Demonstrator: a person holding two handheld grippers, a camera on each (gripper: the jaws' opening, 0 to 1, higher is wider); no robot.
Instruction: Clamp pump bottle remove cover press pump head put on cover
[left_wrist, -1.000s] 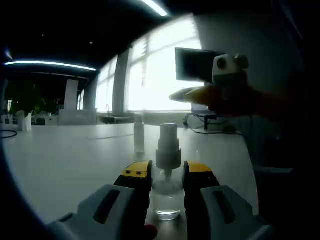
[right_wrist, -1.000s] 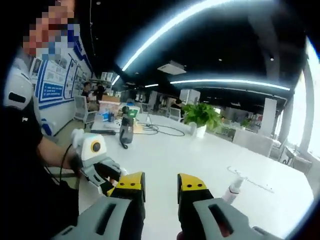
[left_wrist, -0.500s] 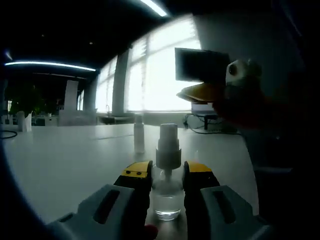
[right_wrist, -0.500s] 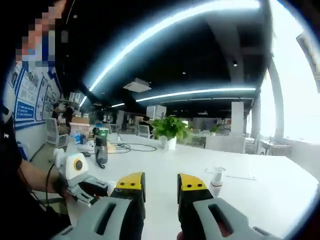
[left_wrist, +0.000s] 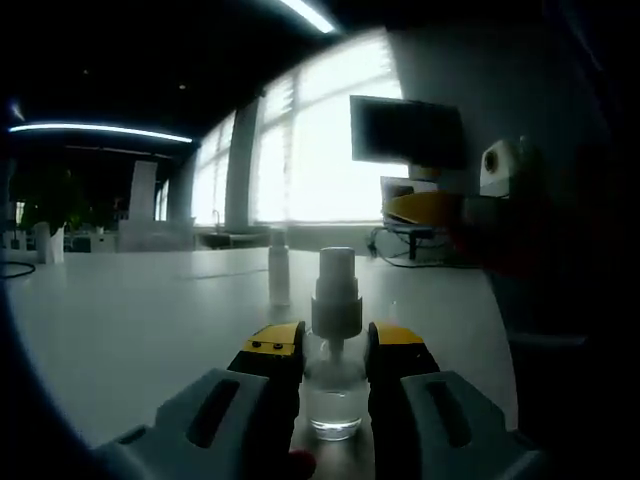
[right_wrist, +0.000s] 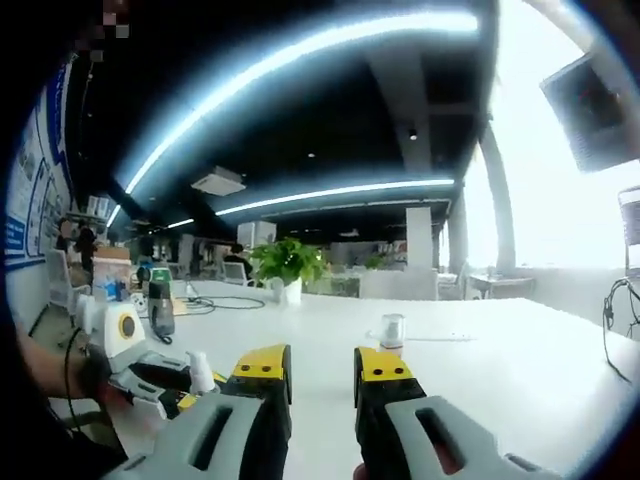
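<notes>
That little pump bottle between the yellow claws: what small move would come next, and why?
Probably bring the right claw, which stands open with nothing in it, over to the pump bottle. The left claw already clamps the bottle upright on the table, and its white pump head is bare.

White tabletop (right_wrist: 480, 350) spans both views. Potted plant (right_wrist: 285, 265) at its far edge, cables (right_wrist: 215, 303) and a dark upright device (right_wrist: 160, 308) on its left. Dark monitor (left_wrist: 405, 130) against bright windows (left_wrist: 320, 140). Ceiling light strips (right_wrist: 300, 60) overhead.
</notes>
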